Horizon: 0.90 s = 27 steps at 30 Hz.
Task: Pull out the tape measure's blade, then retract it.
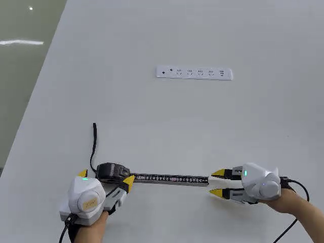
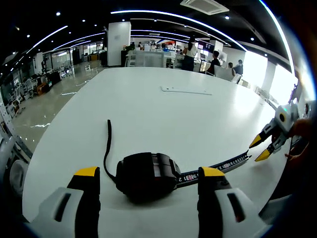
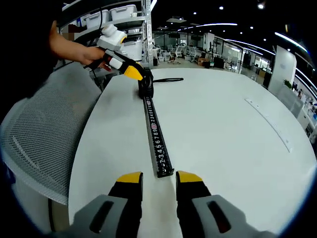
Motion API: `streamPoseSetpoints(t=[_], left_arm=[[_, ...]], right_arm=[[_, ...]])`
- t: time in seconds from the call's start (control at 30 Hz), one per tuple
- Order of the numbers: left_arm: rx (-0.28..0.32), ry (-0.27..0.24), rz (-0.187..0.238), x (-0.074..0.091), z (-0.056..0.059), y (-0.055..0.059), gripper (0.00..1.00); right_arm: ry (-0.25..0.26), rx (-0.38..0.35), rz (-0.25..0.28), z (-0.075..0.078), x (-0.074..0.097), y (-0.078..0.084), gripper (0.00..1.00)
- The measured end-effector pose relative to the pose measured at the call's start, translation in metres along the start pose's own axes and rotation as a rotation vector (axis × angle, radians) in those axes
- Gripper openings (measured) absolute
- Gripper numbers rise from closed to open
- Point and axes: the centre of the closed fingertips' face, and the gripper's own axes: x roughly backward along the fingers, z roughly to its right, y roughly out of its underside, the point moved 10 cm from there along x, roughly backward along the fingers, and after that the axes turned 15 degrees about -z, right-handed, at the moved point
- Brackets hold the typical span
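Note:
A black tape measure [image 1: 112, 172] lies on the white table, its blade [image 1: 172, 178] pulled out to the right, its wrist strap [image 1: 94, 144] trailing away. My left gripper [image 1: 106, 177] is open, and its jaws straddle the case [image 2: 147, 174] with a small gap on each side. To the right, my right gripper [image 1: 217, 183] is open just past the blade's end. In the right gripper view the blade tip [image 3: 165, 172] lies right in front of the gap of my right gripper [image 3: 159, 177], untouched. The case [image 3: 145, 85] sits far up the blade.
A white power strip [image 1: 195, 73] lies flat further back on the table [image 1: 152, 111]. The table's left edge runs diagonally beside the grey floor [image 1: 25, 76]. A mesh chair back [image 3: 44, 144] stands beside the table in the right gripper view.

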Motion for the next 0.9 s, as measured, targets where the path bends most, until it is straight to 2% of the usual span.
streamPoseSetpoints(t=[0.5, 0.63, 0.9], left_arm=[[0.014, -0.002, -0.009, -0.007, 0.002, -0.001, 0.78], [0.03, -0.004, -0.005, -0.007, 0.004, -0.001, 0.78], [0.051, -0.007, 0.001, -0.011, 0.005, -0.001, 0.77]], right_arm=[[-0.062, 0.047, 0.0, 0.015, -0.021, 0.001, 0.2], [-0.054, 0.056, 0.004, 0.015, -0.021, -0.003, 0.16], [-0.065, 0.052, 0.011, 0.018, -0.024, -0.002, 0.15]])
